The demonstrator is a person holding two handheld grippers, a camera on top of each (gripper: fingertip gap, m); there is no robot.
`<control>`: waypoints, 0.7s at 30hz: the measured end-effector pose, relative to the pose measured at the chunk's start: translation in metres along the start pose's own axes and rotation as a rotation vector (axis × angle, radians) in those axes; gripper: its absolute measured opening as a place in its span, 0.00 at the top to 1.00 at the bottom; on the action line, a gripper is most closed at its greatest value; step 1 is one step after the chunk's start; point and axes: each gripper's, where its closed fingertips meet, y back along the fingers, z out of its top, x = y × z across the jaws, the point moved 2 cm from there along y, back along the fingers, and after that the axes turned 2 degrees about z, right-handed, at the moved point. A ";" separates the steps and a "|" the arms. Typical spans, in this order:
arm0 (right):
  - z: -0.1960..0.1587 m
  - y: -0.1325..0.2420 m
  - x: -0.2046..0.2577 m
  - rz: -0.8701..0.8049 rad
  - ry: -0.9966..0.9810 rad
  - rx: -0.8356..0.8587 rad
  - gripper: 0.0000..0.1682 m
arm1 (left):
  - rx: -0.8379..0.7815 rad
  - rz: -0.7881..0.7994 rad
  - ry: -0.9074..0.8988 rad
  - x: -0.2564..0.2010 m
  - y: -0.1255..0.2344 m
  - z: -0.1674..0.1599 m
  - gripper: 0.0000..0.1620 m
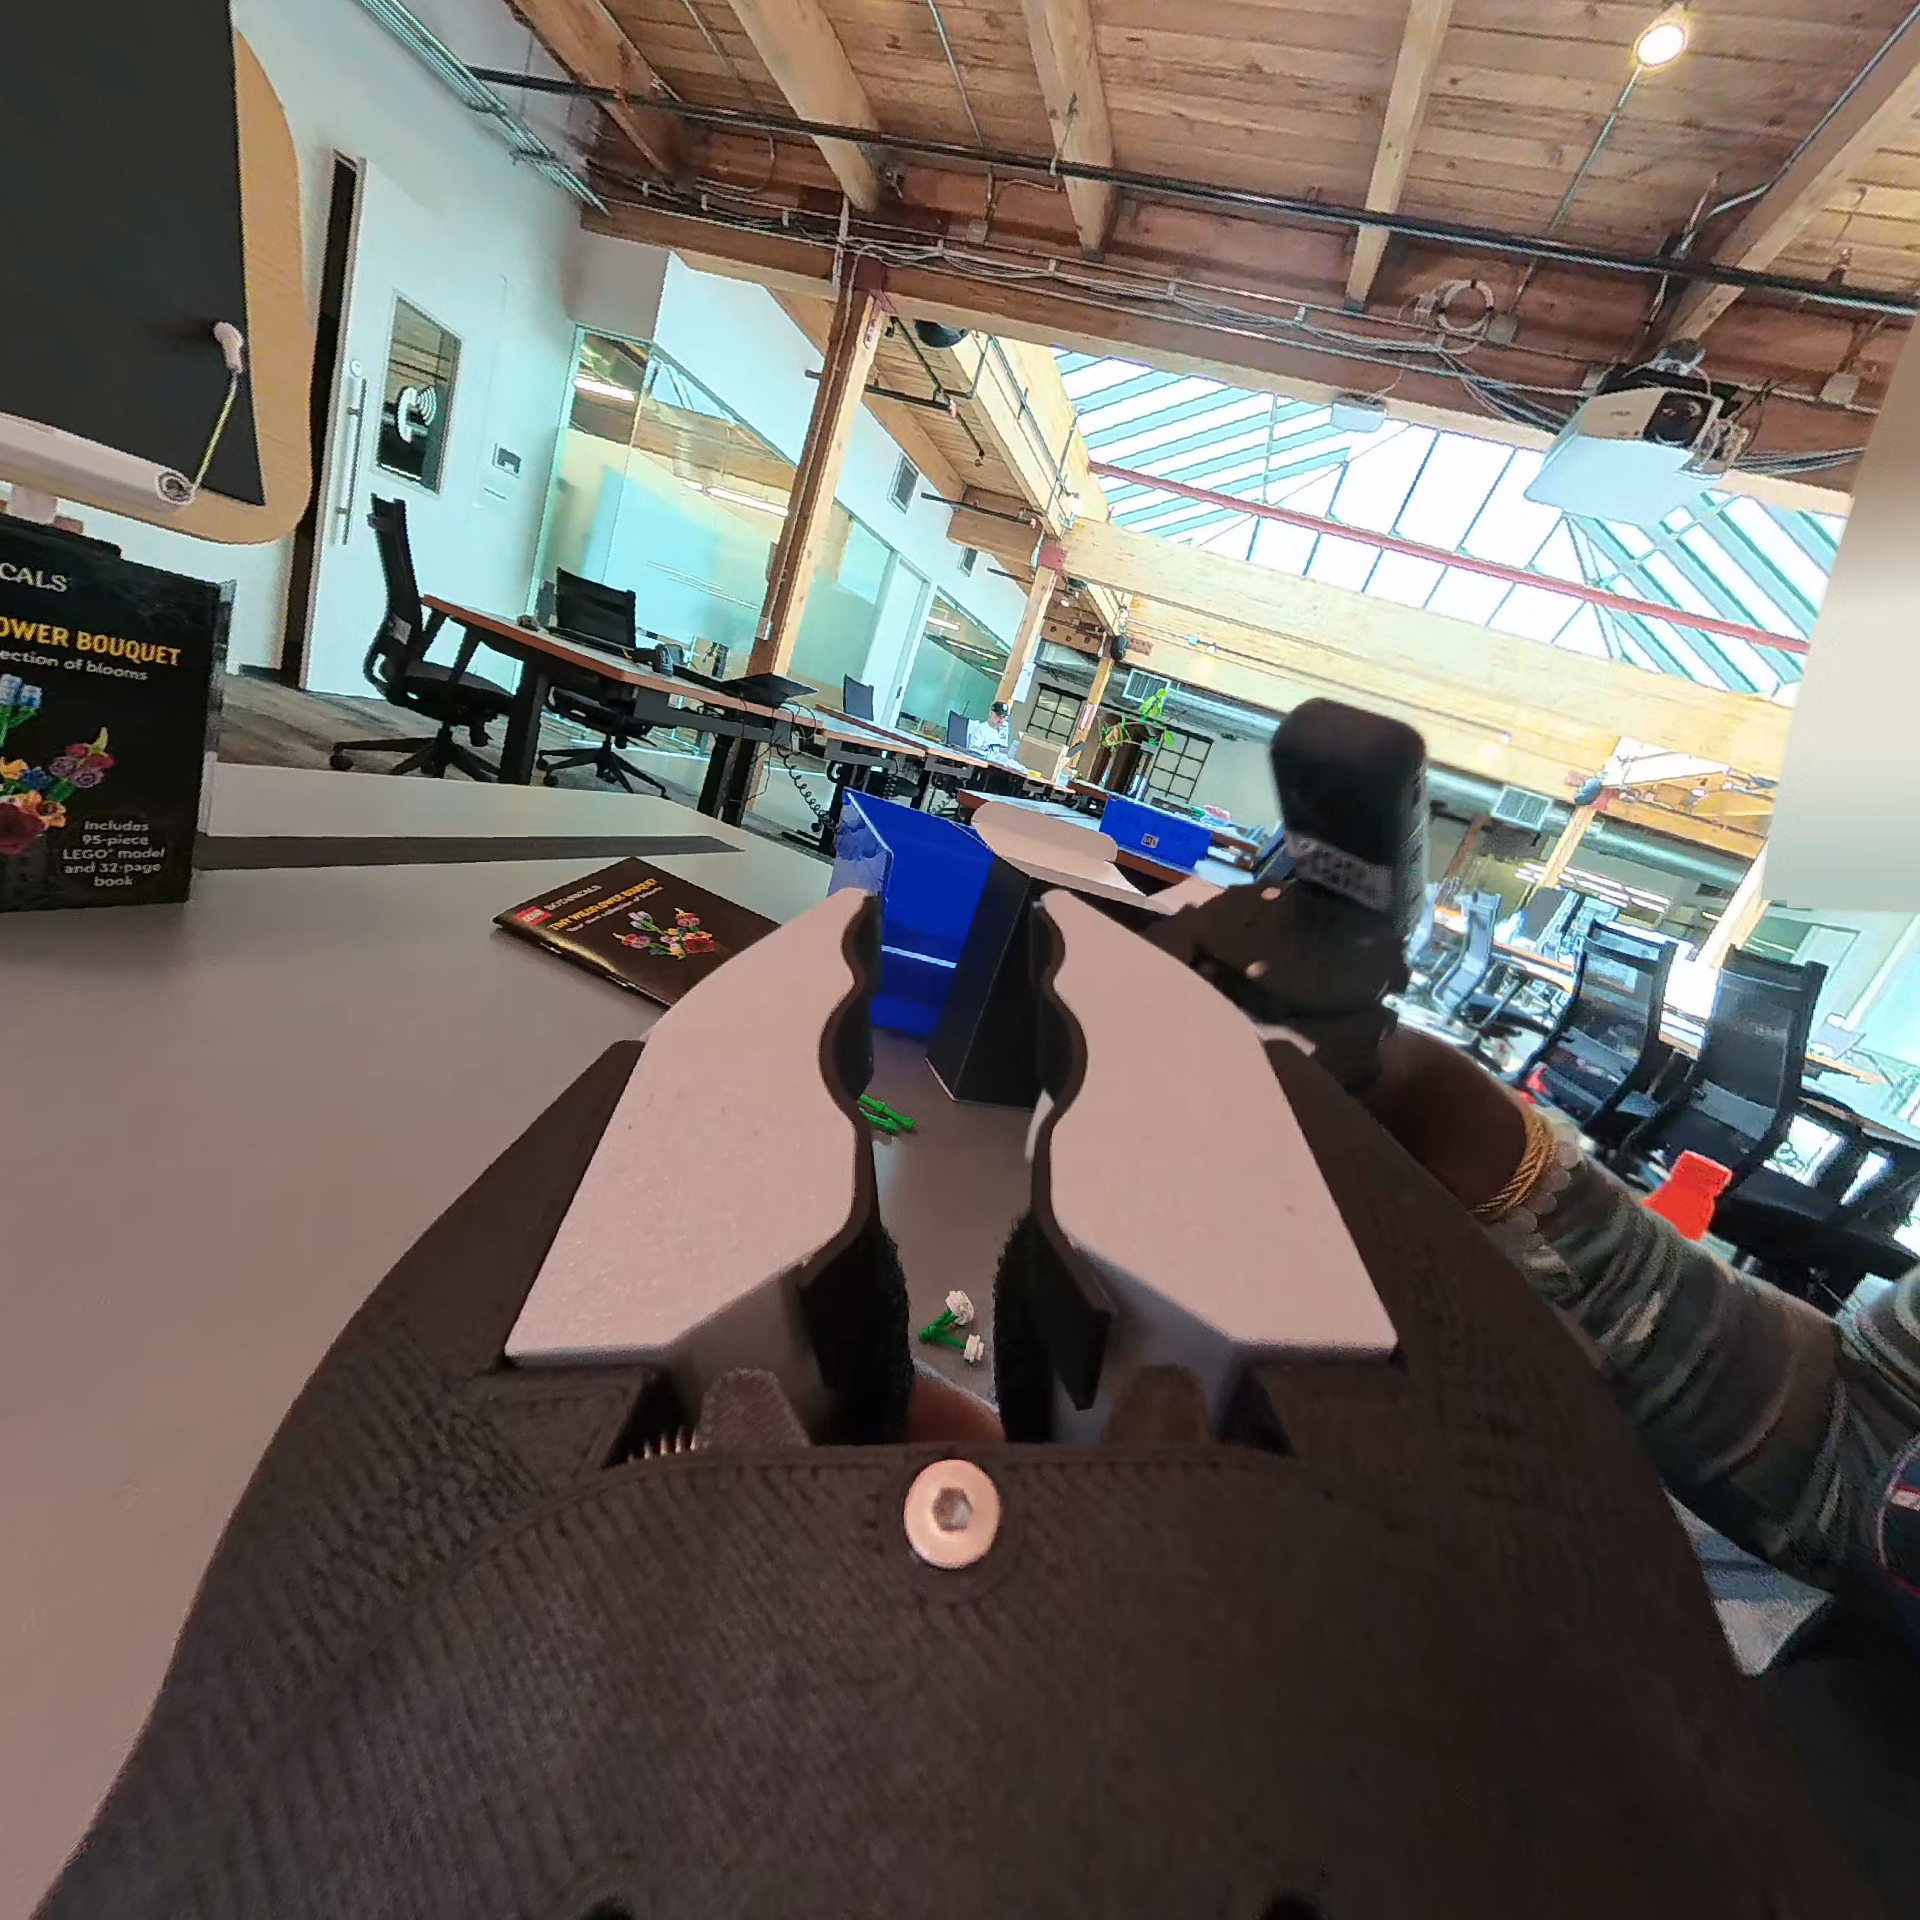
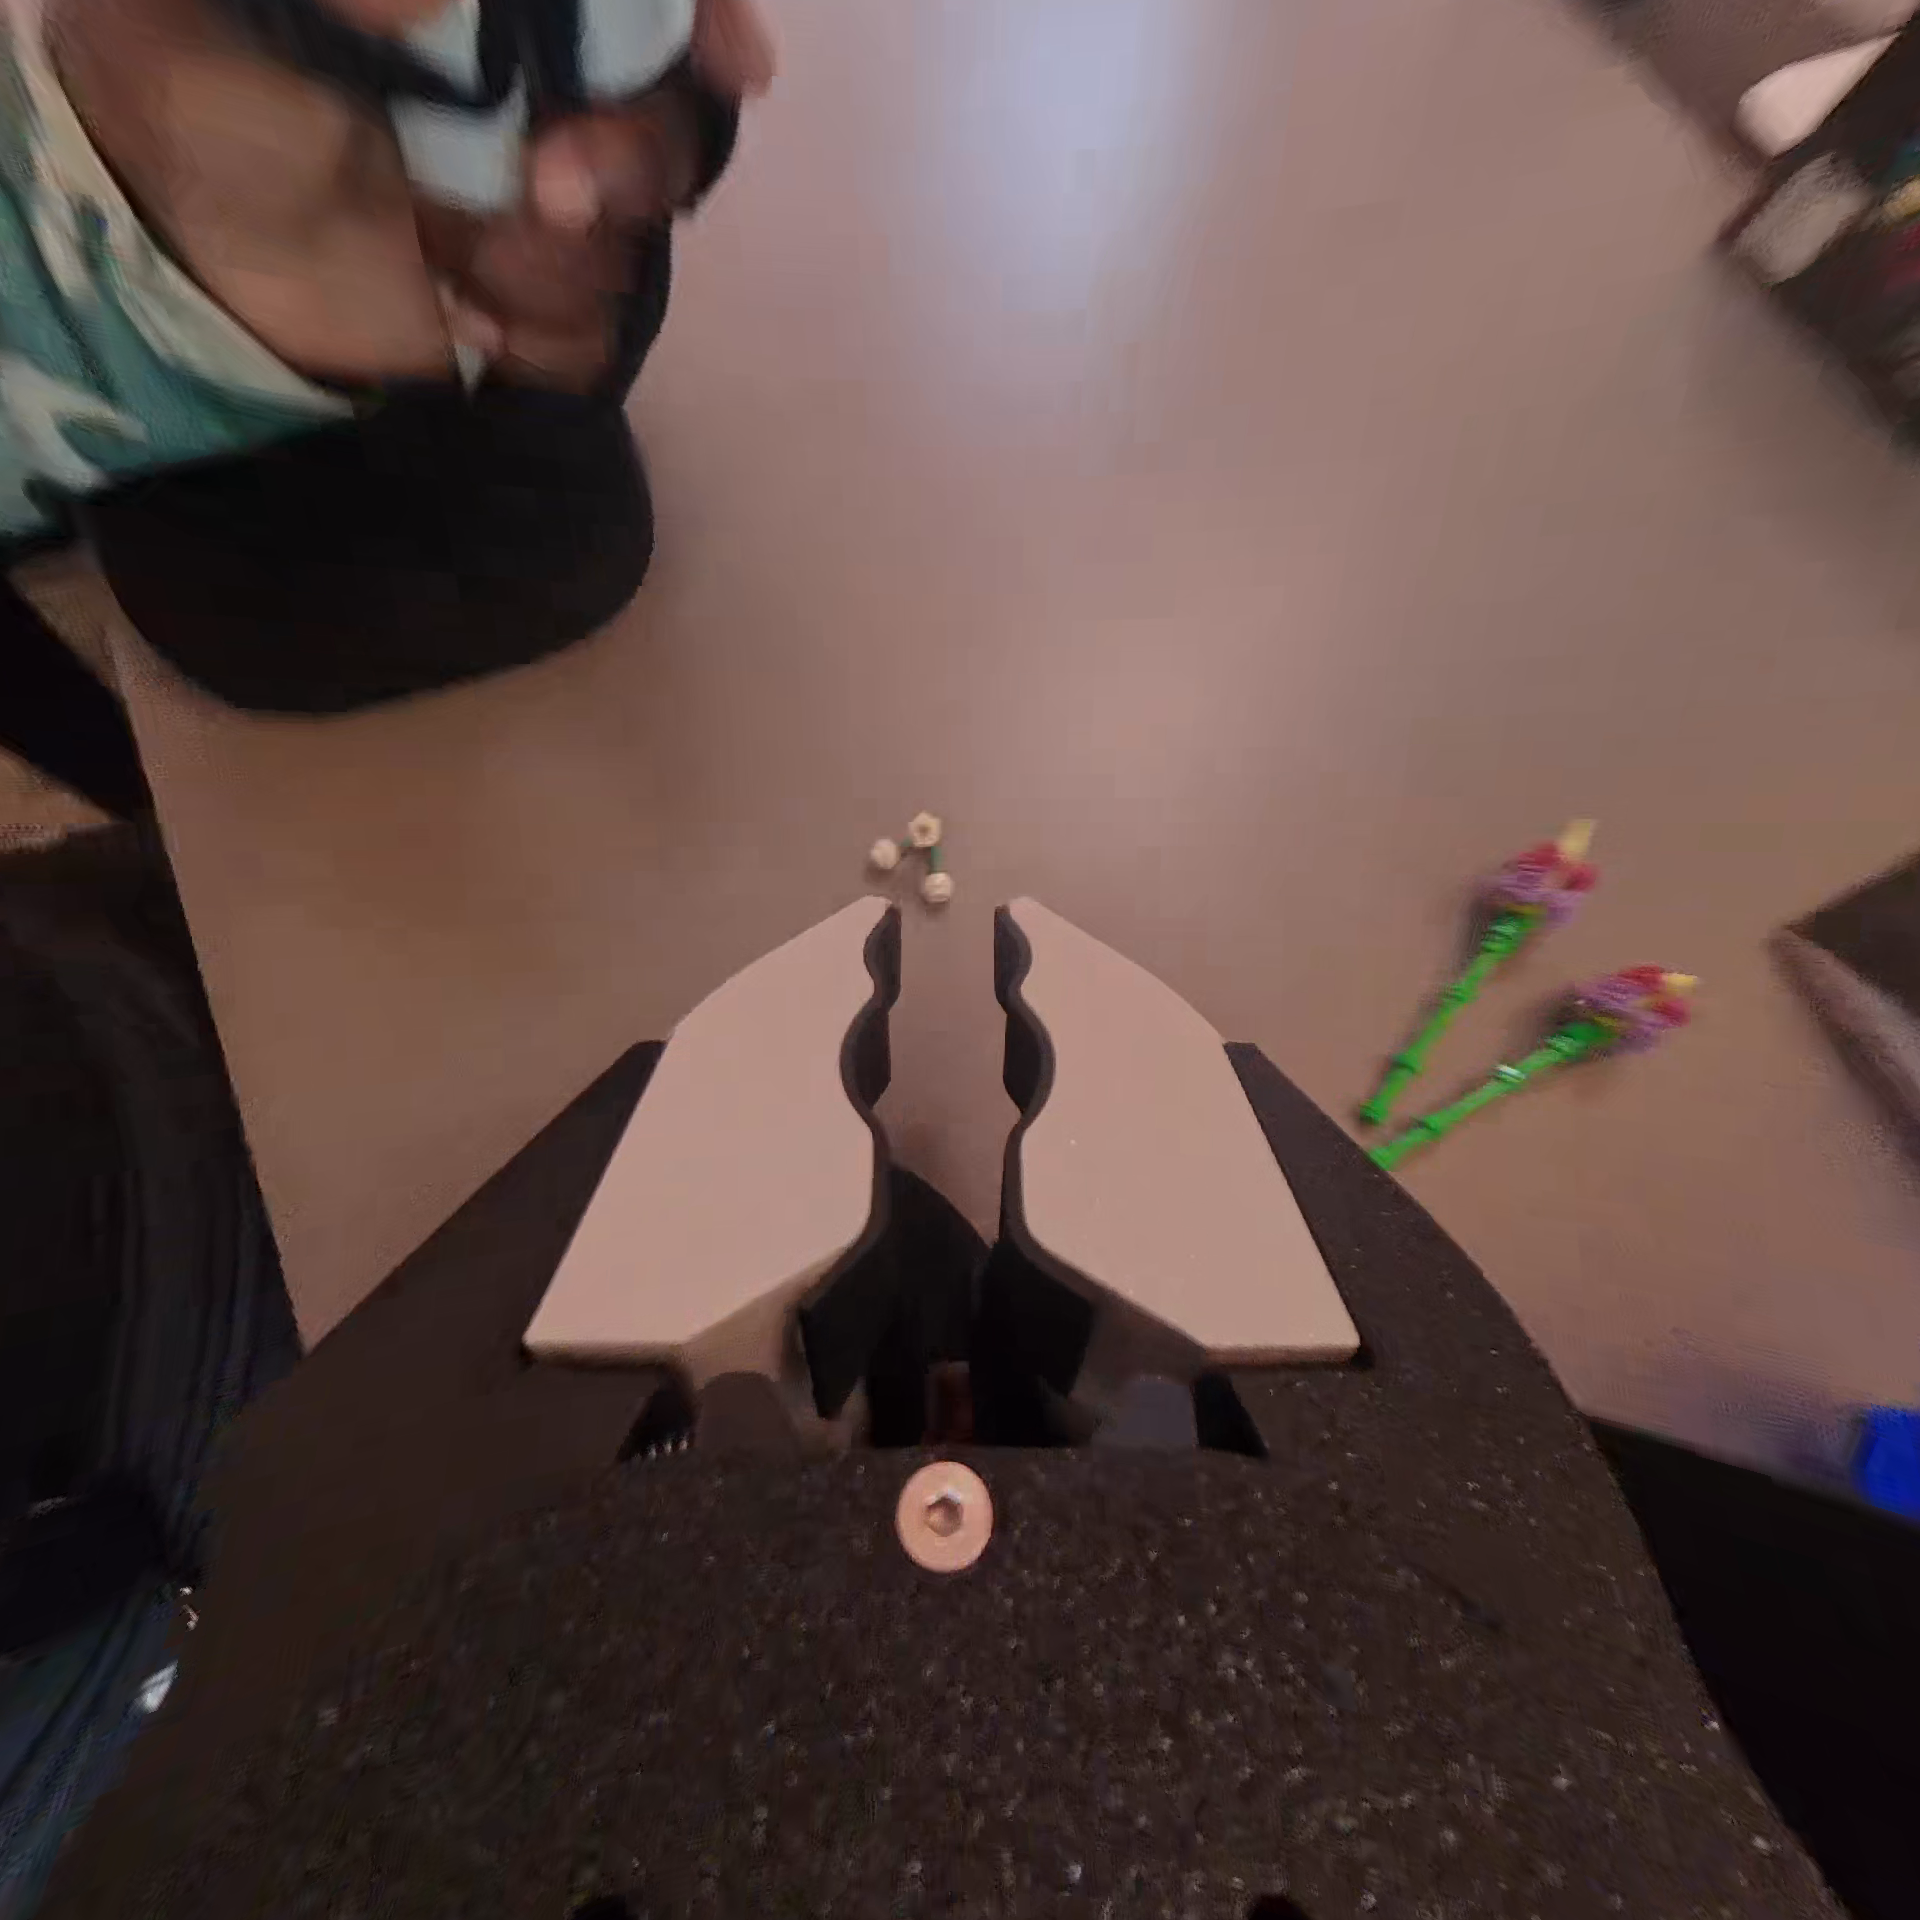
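Hovering over the worktop [image 2: 1143, 520], my right claw [image 2: 948, 909] stands released and empty, its tips just short of a small white-flower sprig [image 2: 914, 857]. My left claw [image 1: 956, 914] is likewise parted, holding nothing; the sprig [image 1: 954, 1322] shows between its fingers. Two purple brick flowers [image 2: 1538, 997] lie well right.

Edges and blur hide plenty

The dark box [image 1: 88, 727] is cropped at the left edge; two purple brick flowers [image 2: 1527, 997] smear; tiny white blossoms [image 2: 914, 857] stay indistinct.
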 end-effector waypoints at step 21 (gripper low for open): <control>0.001 -0.038 0.000 0.040 0.064 0.041 0.96 | 0.156 -0.172 -0.138 -0.030 -0.010 -0.022 0.83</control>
